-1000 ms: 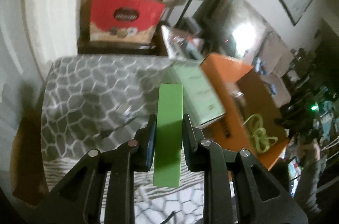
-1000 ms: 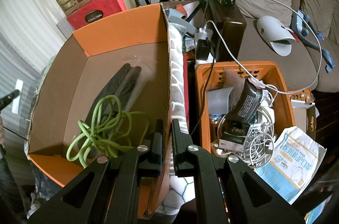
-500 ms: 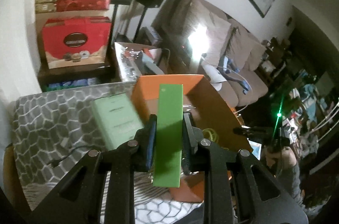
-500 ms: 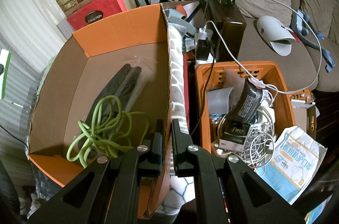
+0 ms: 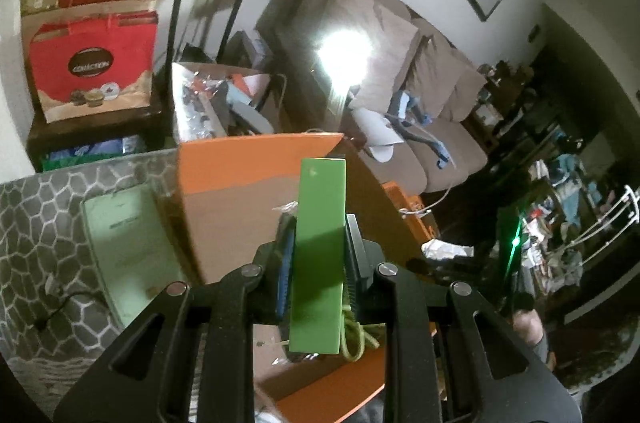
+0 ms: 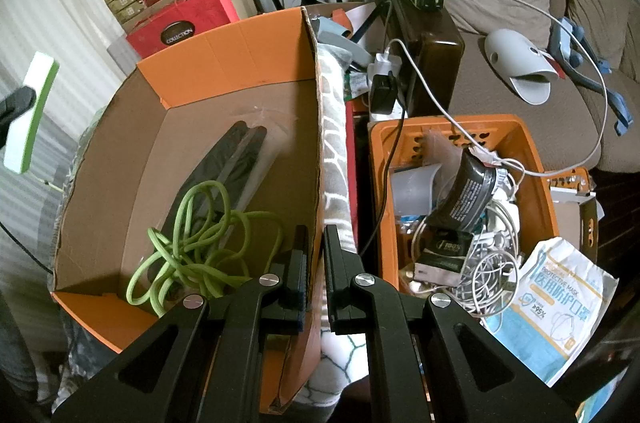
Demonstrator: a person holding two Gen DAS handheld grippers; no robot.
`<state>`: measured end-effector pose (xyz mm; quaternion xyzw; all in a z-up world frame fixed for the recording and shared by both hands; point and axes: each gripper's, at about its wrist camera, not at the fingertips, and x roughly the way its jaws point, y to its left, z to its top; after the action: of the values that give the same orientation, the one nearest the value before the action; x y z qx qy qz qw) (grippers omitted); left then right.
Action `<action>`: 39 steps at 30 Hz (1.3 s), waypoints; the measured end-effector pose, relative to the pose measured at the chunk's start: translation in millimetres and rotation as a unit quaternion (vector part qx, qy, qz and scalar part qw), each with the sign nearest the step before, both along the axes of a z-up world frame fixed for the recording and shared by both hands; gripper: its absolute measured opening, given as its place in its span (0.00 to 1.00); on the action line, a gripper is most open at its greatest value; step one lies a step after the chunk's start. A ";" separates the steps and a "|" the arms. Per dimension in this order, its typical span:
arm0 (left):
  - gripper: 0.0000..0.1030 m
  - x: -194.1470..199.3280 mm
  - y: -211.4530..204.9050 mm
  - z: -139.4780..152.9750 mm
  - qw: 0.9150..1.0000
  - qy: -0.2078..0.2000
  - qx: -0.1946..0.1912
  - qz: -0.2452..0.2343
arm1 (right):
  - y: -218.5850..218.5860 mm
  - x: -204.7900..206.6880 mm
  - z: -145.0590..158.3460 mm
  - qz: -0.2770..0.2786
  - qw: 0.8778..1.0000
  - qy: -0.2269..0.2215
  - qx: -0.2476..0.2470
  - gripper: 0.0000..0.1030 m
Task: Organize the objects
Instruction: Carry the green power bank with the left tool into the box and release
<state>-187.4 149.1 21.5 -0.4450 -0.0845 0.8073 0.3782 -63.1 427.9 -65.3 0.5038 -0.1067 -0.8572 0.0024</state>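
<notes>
My left gripper (image 5: 318, 223) is shut on a flat green box (image 5: 319, 251) and holds it upright over the open orange cardboard box (image 5: 248, 167). In the right wrist view the green box (image 6: 30, 111) hangs at the far left, beside the cardboard box's (image 6: 224, 59) left edge. My right gripper (image 6: 315, 239) is shut on the cardboard box's right wall (image 6: 318, 151). Inside the box lie a coiled green cord (image 6: 192, 235) and a dark flat packet (image 6: 228, 159).
A pale green box (image 5: 128, 243) lies on the grey patterned cloth (image 5: 44, 223) left of the cardboard box. An orange plastic crate (image 6: 532, 159) full of cables stands to the right, with a mask pack (image 6: 556, 307) beside it. Red gift boxes (image 5: 92, 63) and a sofa (image 5: 420, 95) stand behind.
My left gripper has carried the green box rightward from over the patterned cloth to above the cardboard box. The right gripper has not moved.
</notes>
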 end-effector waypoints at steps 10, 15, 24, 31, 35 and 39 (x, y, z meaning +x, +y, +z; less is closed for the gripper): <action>0.20 -8.0 36.1 -4.8 0.999 0.004 -0.038 -0.003 | 0.2 0.0 0.0 0.000 1.000 0.000 0.000 0.06; 0.20 -15.3 47.8 -45.6 0.996 -0.014 -0.093 0.001 | 0.2 0.0 0.0 0.000 1.000 0.000 -0.001 0.06; 0.20 -15.6 71.4 -101.9 0.983 -0.031 -0.182 -0.001 | 0.7 0.0 -0.2 0.000 1.000 0.000 0.000 0.06; 0.20 -16.9 92.8 -120.3 0.970 -0.052 -0.237 -0.008 | 0.8 0.0 -0.1 0.000 1.000 0.000 0.000 0.06; 0.20 -17.9 99.6 -126.6 0.965 -0.051 -0.257 -0.013 | 0.9 0.1 -0.2 0.000 1.000 0.000 0.000 0.06; 0.20 -20.3 103.2 -133.6 0.960 -0.060 -0.272 -0.016 | 1.1 0.1 -0.2 -0.001 1.000 0.000 0.000 0.06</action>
<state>-207.7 252.3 -112.1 -0.5799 0.1233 0.7654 0.2503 -63.0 429.0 -65.4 0.5037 -0.1074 -0.8572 0.0021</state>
